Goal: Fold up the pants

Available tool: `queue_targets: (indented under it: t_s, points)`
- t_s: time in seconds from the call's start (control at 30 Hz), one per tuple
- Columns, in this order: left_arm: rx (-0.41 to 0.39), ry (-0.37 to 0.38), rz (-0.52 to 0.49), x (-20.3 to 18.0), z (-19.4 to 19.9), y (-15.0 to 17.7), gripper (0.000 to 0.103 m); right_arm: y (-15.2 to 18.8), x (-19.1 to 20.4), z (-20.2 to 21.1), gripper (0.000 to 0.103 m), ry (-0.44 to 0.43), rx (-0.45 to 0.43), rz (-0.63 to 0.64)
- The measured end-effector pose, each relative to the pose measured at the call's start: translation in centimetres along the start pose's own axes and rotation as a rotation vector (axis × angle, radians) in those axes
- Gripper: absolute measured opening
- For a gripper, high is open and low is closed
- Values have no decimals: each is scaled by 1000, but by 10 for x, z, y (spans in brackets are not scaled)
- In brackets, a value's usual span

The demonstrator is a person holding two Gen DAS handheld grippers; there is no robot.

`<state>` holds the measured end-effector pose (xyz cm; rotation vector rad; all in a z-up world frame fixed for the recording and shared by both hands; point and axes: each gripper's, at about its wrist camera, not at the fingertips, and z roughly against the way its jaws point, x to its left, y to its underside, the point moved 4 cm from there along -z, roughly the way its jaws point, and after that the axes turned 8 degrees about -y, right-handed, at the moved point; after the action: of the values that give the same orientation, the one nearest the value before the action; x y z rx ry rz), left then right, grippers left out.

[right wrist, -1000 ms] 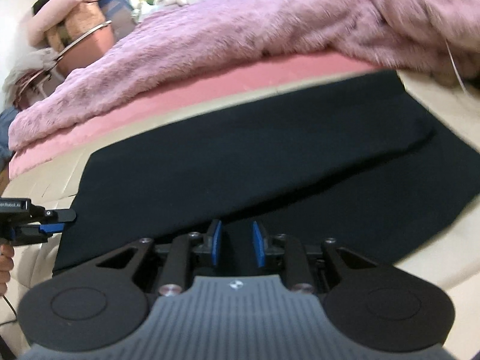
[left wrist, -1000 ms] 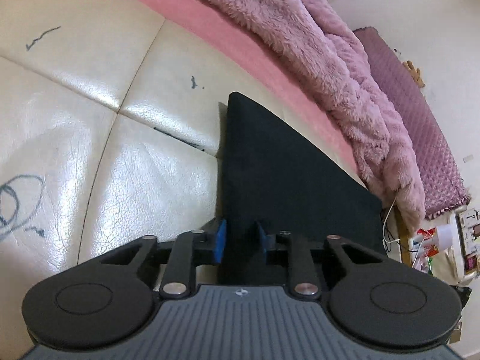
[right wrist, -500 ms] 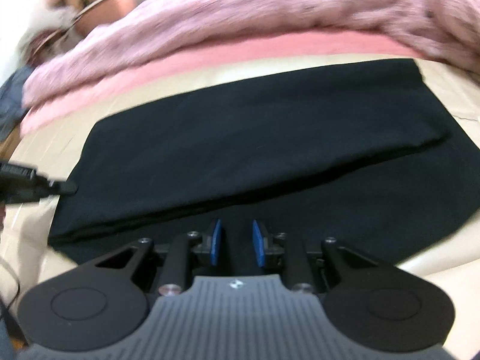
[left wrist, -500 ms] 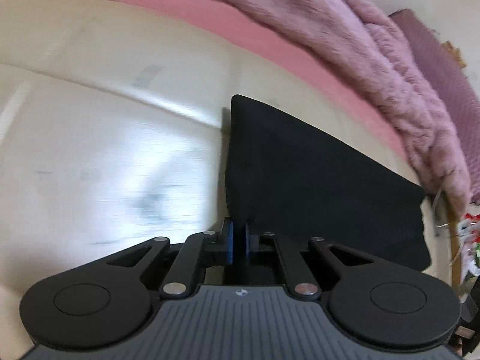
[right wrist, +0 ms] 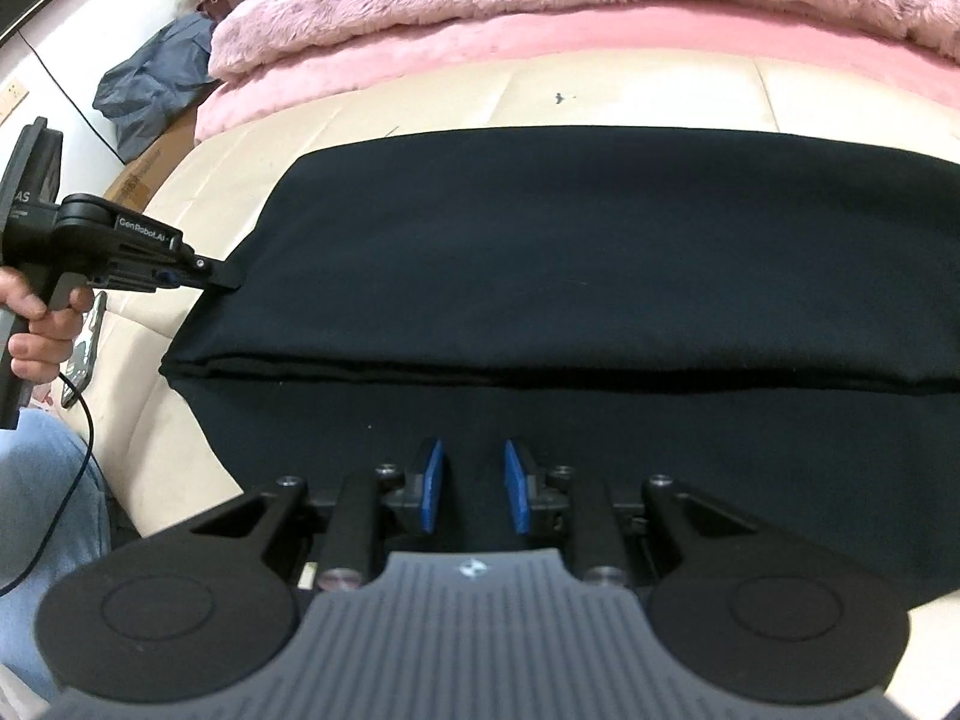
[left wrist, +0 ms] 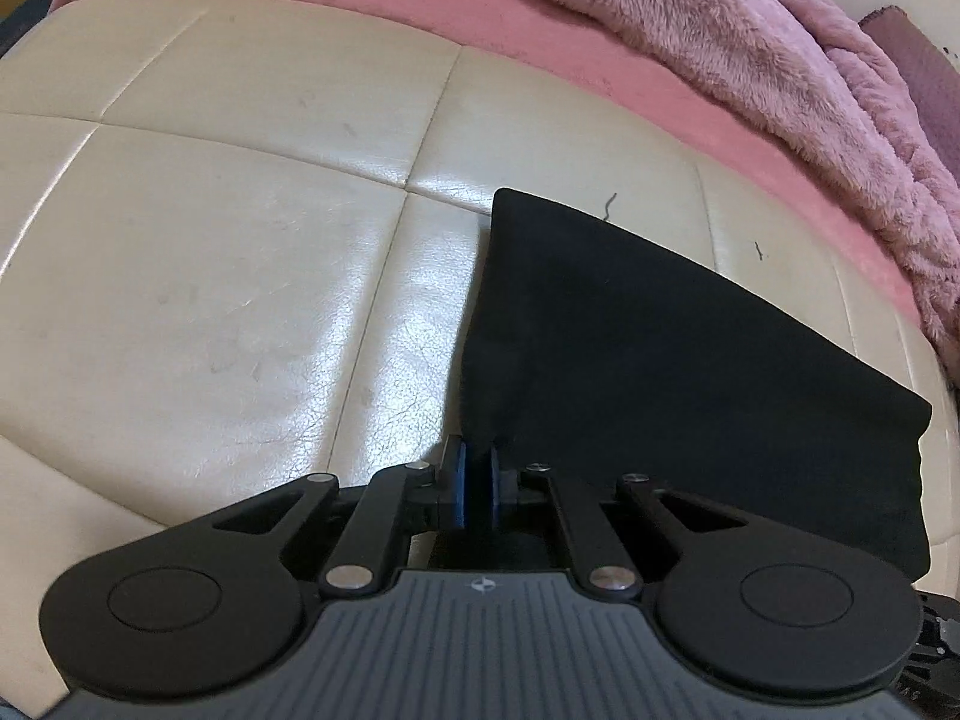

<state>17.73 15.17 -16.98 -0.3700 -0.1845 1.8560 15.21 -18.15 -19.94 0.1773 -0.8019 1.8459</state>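
The black pants (right wrist: pixel 600 276) lie folded lengthwise on a cream leather surface (left wrist: pixel 210 270). In the left wrist view the pants (left wrist: pixel 660 360) stretch away to the right. My left gripper (left wrist: pixel 477 468) is shut on the near corner of their end edge and lifts it slightly. It also shows in the right wrist view (right wrist: pixel 225 276), pinching the pants' left end. My right gripper (right wrist: pixel 474 480) is open, with blue pads, low over the near edge of the pants; nothing is between its pads.
A pink sheet (left wrist: pixel 540 36) and a fluffy mauve blanket (left wrist: pixel 780 60) run along the far side. A grey-blue bag (right wrist: pixel 156 84) and a cardboard box lie at the left. The person's hand (right wrist: pixel 42 324) and jeans show at the left.
My left gripper has shut on the end corner of the pants and dragged them along the cream surface. My right gripper stays open and has shifted along the near edge.
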Motion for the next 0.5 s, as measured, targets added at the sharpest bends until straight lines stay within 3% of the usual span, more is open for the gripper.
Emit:
queue_targets:
  t_s: [0.13, 0.2, 0.37, 0.5]
  points:
    - [-16, -25, -10, 0, 0, -1, 19, -2, -5, 8, 20, -9, -23, -20]
    - [-45, -47, -14, 0, 4, -1, 20, 1, -8, 22, 21, -9, -48, -16]
    - [-104, -78, -38, -5, 15, -2, 24, -7, -49, 73, 51, -10, -152, -88]
    - [-156, -83, -45, -13, 25, -5, 24, -14, -124, 117, 58, 29, -263, -278]
